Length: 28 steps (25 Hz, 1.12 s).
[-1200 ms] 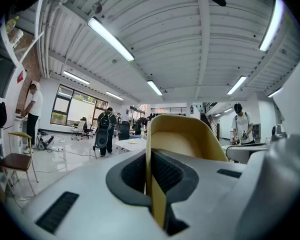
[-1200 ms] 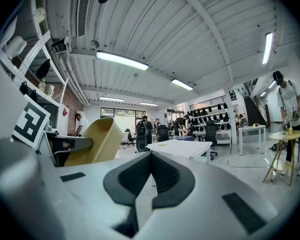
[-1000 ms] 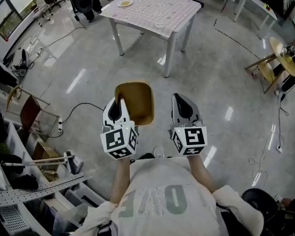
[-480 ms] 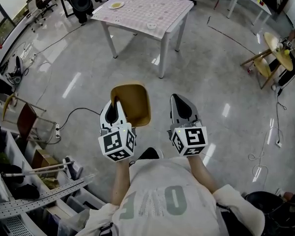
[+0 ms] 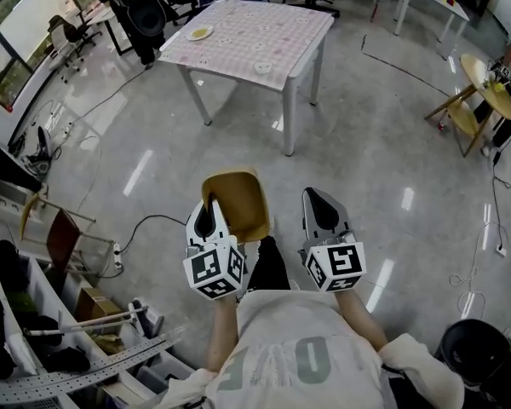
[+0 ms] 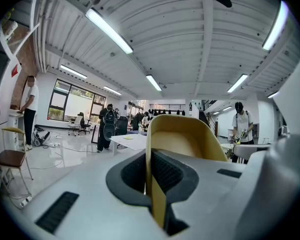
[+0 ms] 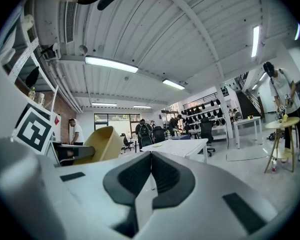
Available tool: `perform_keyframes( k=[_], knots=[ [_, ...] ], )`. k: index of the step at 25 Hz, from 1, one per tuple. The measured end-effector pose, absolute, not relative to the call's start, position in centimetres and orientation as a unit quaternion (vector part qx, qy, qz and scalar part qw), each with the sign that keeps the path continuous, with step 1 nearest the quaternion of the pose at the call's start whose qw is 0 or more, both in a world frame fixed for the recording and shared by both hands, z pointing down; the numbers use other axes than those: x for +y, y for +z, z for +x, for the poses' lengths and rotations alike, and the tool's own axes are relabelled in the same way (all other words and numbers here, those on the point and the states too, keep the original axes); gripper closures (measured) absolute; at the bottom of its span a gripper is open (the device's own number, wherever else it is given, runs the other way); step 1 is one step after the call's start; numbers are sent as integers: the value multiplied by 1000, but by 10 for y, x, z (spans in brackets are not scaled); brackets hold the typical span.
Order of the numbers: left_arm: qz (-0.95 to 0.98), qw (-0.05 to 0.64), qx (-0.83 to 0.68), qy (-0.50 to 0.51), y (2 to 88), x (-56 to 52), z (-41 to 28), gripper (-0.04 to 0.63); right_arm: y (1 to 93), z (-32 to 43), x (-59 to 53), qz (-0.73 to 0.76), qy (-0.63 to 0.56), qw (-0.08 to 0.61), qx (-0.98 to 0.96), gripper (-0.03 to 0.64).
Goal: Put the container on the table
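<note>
A tan open-topped container [image 5: 236,204] hangs in the air over the floor, held by its near wall. My left gripper [image 5: 209,209] is shut on that wall; in the left gripper view the yellow container [image 6: 182,139] rises straight out from between the jaws. My right gripper [image 5: 319,207] is shut with nothing in it, a short way to the container's right, and its own view shows the container [image 7: 97,144] at the left. The table [image 5: 251,29] with a chequered cloth stands ahead across the floor, also seen as the white table [image 7: 182,146] in the right gripper view.
On the table sit a small plate [image 5: 199,33] and a small white dish [image 5: 262,67]. Shelving and clutter [image 5: 60,331] line the left side. A cable [image 5: 145,224] trails over the floor. A round wooden stand [image 5: 481,100] is at the right. People stand beyond the table [image 6: 109,126].
The person has walked towards the table carrying the container, which hangs lower in view. Both grippers keep their hold and spacing.
</note>
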<state>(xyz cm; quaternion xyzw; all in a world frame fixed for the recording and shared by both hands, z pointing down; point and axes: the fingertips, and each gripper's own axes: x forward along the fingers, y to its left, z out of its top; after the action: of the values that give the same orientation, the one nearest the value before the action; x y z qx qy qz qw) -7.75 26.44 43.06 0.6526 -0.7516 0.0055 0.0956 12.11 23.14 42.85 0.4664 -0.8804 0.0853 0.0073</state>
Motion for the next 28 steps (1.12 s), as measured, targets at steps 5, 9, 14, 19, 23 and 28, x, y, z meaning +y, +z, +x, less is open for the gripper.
perform_keyframes(
  k=[5, 9, 14, 19, 23, 28],
  knots=[
    [666, 70, -743, 3, 412, 206, -70, 568, 417, 135, 187, 479, 72, -11, -875, 588],
    [672, 61, -738, 5, 411, 175, -76, 568, 409, 145, 166, 499, 58, -36, -864, 589],
    [678, 34, -734, -33, 386, 115, -88, 568, 405, 137, 105, 510, 51, -38, -858, 589],
    [686, 48, -724, -48, 386, 43, -106, 568, 414, 107, 30, 506, 64, -22, -860, 589],
    [682, 57, -726, -69, 376, -24, -132, 568, 399, 74, -40, 492, 52, -13, -869, 589],
    [680, 47, -728, -77, 364, -111, -171, 568, 377, 19, -136, 476, 22, -2, -879, 588]
  ],
)
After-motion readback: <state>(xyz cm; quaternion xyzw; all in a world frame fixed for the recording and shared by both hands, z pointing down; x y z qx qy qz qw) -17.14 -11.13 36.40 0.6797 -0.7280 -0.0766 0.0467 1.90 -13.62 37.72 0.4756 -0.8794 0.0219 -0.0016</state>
